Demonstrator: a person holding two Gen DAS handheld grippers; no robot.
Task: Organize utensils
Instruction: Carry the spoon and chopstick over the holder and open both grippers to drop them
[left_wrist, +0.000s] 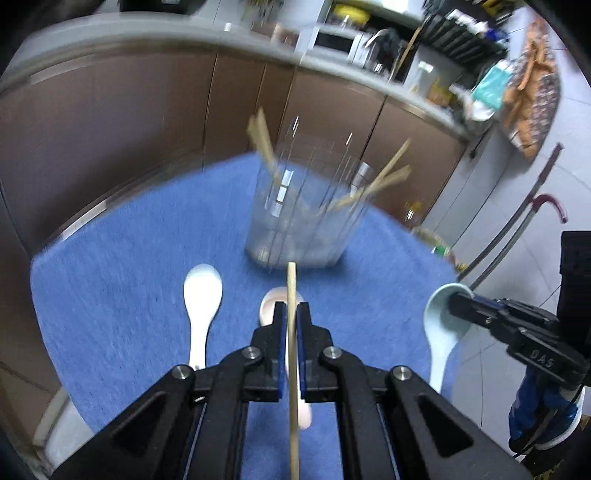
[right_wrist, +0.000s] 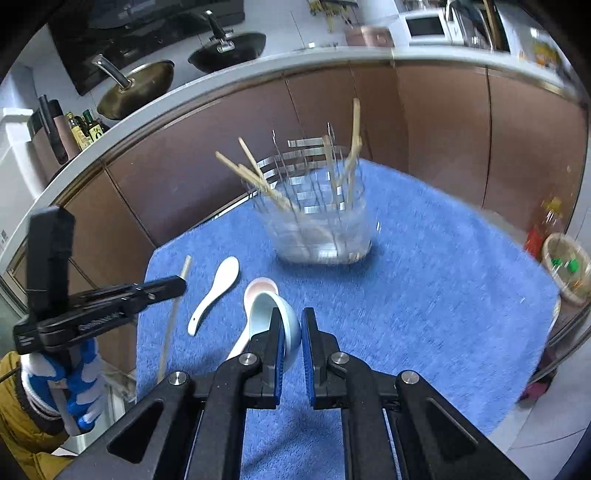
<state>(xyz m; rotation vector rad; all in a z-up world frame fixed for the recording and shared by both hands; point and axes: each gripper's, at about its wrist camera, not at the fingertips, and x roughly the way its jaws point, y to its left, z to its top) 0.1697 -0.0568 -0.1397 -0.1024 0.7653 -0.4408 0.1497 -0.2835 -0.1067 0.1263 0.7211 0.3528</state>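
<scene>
A clear utensil holder (left_wrist: 299, 218) with several wooden chopsticks stands on the blue towel (left_wrist: 110, 306); it also shows in the right wrist view (right_wrist: 325, 225). My left gripper (left_wrist: 291, 314) is shut on a wooden chopstick (left_wrist: 292, 354) and holds it above the towel, in front of the holder. My right gripper (right_wrist: 293, 325) is shut on the bowl of a pale blue spoon (right_wrist: 266, 314), also seen in the left wrist view (left_wrist: 439, 328). A white spoon (left_wrist: 203, 306) and a pink spoon (left_wrist: 269, 306) lie on the towel.
Brown cabinet doors (left_wrist: 147, 122) under a grey counter stand behind the table. Pans (right_wrist: 147, 85) sit on the counter at the left. A wicker basket (right_wrist: 569, 269) sits on the floor at the right.
</scene>
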